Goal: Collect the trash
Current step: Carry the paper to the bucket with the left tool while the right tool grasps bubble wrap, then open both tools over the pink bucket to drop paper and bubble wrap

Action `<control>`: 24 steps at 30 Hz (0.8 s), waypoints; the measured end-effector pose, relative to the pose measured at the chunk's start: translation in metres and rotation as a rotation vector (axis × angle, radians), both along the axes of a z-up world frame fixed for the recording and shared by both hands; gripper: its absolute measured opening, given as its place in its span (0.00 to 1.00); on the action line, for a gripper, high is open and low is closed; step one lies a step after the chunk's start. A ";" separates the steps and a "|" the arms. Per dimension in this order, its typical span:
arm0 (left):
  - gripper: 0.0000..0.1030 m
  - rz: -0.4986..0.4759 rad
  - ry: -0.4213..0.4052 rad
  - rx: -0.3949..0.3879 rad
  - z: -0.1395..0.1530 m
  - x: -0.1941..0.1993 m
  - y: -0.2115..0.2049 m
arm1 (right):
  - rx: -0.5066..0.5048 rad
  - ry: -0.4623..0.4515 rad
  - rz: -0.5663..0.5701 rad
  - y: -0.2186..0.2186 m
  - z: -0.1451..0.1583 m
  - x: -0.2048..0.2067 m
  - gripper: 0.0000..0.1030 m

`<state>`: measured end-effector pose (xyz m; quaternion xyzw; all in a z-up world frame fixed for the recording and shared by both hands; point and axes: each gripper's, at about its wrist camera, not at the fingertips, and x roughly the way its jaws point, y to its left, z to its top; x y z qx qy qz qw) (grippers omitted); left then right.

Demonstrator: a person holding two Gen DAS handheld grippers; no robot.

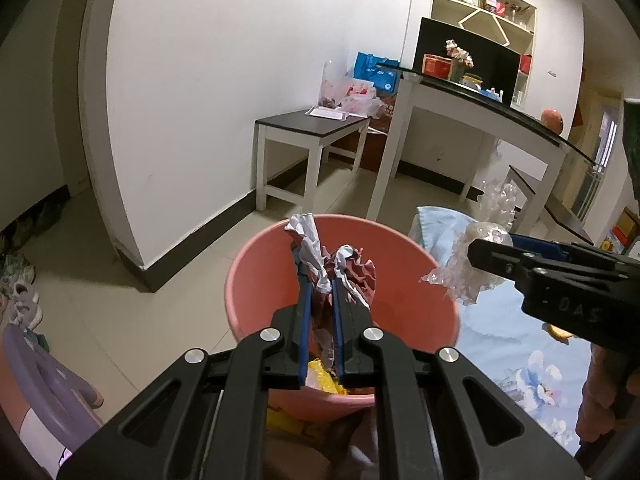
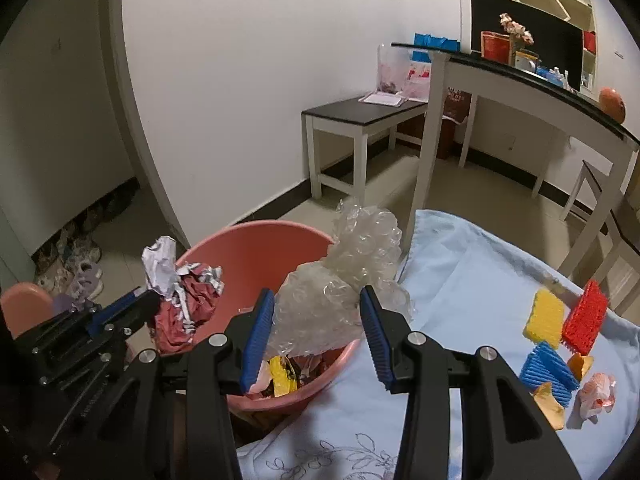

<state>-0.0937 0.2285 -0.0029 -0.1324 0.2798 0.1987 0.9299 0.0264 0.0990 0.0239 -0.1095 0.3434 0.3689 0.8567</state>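
A pink bucket (image 1: 408, 312) stands by the table edge; it also shows in the right wrist view (image 2: 256, 248), with yellow and other scraps at its bottom. My left gripper (image 1: 321, 286) is shut on a crumpled red and white paper wad (image 1: 352, 270) and holds it above the bucket's opening; the wad also shows in the right wrist view (image 2: 184, 296). My right gripper (image 2: 316, 300) holds its jaws wide around a clear bubble wrap bundle (image 2: 340, 280) over the bucket's right rim. The bundle also shows in the left wrist view (image 1: 472, 268).
A light blue floral cloth (image 2: 460, 300) covers the table. On it at the right lie a yellow sponge (image 2: 544, 318), a red sponge (image 2: 586, 318), a blue sponge (image 2: 544, 372), orange scraps and a crumpled tissue (image 2: 596, 398). A bench (image 1: 312, 124) and a tall table (image 1: 480, 112) stand beyond.
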 end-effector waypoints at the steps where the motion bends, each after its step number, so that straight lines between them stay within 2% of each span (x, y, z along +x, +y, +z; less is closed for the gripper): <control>1: 0.09 0.001 0.005 -0.002 -0.002 0.000 0.002 | -0.006 0.005 0.000 0.002 -0.002 0.003 0.43; 17: 0.11 -0.037 0.033 -0.029 -0.011 0.009 0.009 | -0.061 0.055 0.025 0.018 -0.031 0.016 0.45; 22: 0.29 -0.042 0.034 -0.025 -0.011 0.010 0.009 | -0.056 0.065 0.031 0.018 -0.032 0.017 0.47; 24: 0.31 -0.041 0.033 -0.028 -0.011 0.009 0.009 | -0.053 0.072 0.033 0.017 -0.033 0.018 0.48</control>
